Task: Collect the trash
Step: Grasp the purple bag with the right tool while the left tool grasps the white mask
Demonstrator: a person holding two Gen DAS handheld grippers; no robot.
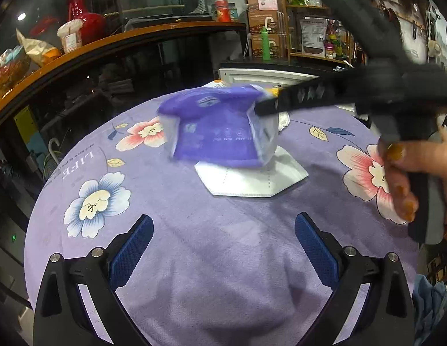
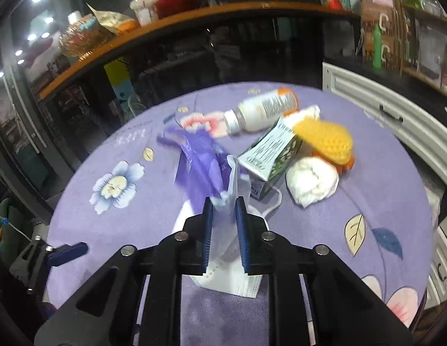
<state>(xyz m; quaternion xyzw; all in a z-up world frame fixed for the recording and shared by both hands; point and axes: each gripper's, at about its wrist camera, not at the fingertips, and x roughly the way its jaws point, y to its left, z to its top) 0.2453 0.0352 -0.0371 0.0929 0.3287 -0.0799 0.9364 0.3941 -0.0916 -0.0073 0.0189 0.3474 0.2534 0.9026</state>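
A purple plastic wrapper (image 2: 199, 161) hangs blurred just above a white face mask (image 1: 252, 181) that lies flat on the purple flowered tablecloth (image 1: 194, 259). My right gripper (image 2: 222, 201) is shut on the wrapper's pale edge. In the left wrist view the right gripper (image 1: 262, 109) reaches in from the right, held by a hand (image 1: 402, 178). My left gripper (image 1: 223, 248) stands open low over the near cloth with nothing between its pads. Beyond the wrapper lie a white bottle (image 2: 263, 112), a green carton (image 2: 269, 155), a crumpled tissue (image 2: 312, 181) and a yellow crocheted piece (image 2: 324, 138).
The round table drops off on all sides. A white cabinet with drawers (image 2: 382, 109) stands close on the right. A dark glass counter with a wooden top (image 1: 108, 43) runs behind, carrying a red vase and packets. One of the left gripper's fingers (image 2: 69, 250) shows at lower left.
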